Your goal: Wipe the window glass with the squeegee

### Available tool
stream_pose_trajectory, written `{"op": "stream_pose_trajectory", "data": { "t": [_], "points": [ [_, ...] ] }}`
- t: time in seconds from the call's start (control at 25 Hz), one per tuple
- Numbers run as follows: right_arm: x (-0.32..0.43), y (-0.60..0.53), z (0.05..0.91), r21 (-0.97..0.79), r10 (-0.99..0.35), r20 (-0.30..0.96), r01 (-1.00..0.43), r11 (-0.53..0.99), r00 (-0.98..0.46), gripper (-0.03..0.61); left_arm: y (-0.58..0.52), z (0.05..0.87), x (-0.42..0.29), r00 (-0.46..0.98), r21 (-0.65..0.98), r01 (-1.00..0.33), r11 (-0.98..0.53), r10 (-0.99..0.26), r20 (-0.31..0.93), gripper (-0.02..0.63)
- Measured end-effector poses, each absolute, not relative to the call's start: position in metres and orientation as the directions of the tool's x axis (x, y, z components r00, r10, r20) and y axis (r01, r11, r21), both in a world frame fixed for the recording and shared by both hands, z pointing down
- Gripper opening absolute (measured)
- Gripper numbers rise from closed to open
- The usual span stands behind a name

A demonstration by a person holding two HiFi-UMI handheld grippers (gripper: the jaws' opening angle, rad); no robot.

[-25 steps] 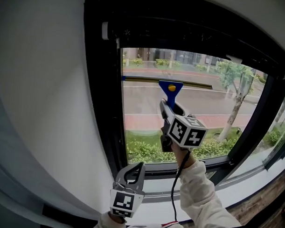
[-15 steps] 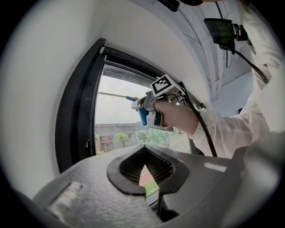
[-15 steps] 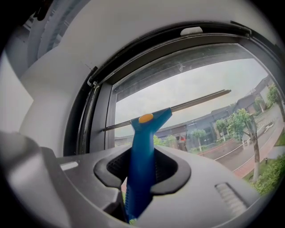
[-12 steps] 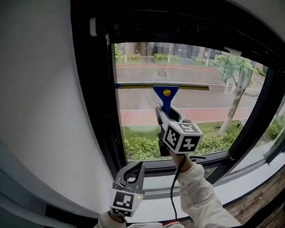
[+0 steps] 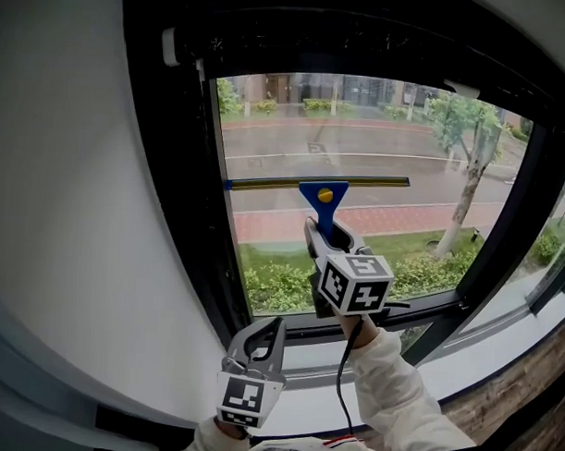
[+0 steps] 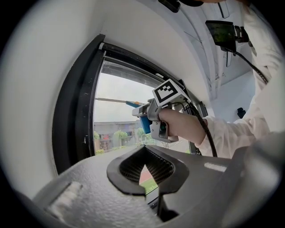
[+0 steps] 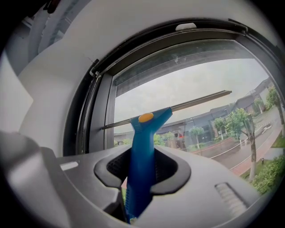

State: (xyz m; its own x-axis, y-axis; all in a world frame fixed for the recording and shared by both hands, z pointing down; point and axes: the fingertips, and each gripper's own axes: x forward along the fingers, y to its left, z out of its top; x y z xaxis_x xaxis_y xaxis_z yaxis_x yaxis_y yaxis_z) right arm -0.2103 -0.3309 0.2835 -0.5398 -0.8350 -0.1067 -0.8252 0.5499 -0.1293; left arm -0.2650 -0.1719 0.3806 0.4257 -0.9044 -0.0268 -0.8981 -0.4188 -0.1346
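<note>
I see a blue squeegee (image 5: 326, 205) with a yellow button and a dark, olive-edged blade. The marker cube (image 5: 354, 283) on my right gripper (image 5: 325, 233) bears black-and-white squares. The window frame (image 5: 163, 188) is black, the wall (image 5: 62, 166) white, my sleeve (image 5: 397, 400) white.

The blue-handled squeegee with a long dark blade (image 5: 322, 195) has slid down the clear window glass (image 5: 388, 122), from the pane's upper part to about mid-height. The grey right gripper (image 5: 327, 233) clamped on its handle has dropped with it, towards the head view's lower centre.
</note>
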Motion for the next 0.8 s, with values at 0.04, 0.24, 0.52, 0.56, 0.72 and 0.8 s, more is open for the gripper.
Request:
{"op": "stream_pose_trajectory", "data": {
  "t": [0.04,0.24,0.52,0.56,0.72,0.8],
  "points": [
    [-0.21,-0.331,0.287,-0.129,-0.835,-0.103,-0.825,0.55,-0.541,0.124,-0.172,0.381,-0.265,0.427,-0.134,-0.897,-0.42,-0.904,-0.025,0.0],
    [-0.21,-0.329,0.303,-0.132,-0.835,-0.081,-0.824,0.55,-0.544,0.124,-0.175,0.384,-0.261,0.438,-0.138,-0.891,-0.432,-0.899,-0.015,0.0],
    [-0.209,-0.326,0.331,-0.134,-0.836,-0.031,-0.827,0.546,-0.547,0.124,-0.177,0.388,-0.256,0.449,-0.135,-0.886,-0.444,-0.893,-0.009,0.0],
    [-0.209,-0.326,0.336,-0.135,-0.837,-0.023,-0.827,0.545,-0.547,0.124,-0.177,0.388,-0.256,0.45,-0.136,-0.885,-0.445,-0.893,-0.007,0.0],
    [-0.208,-0.323,0.355,-0.146,-0.838,0.008,-0.829,0.539,-0.546,0.124,-0.175,0.388,-0.255,0.454,-0.137,-0.883,-0.45,-0.891,-0.003,0.0],
    [-0.208,-0.322,0.365,-0.152,-0.837,0.023,-0.83,0.537,-0.546,0.124,-0.175,0.391,-0.255,0.453,-0.136,-0.883,-0.449,-0.892,0.001,0.0]
  ]
}}
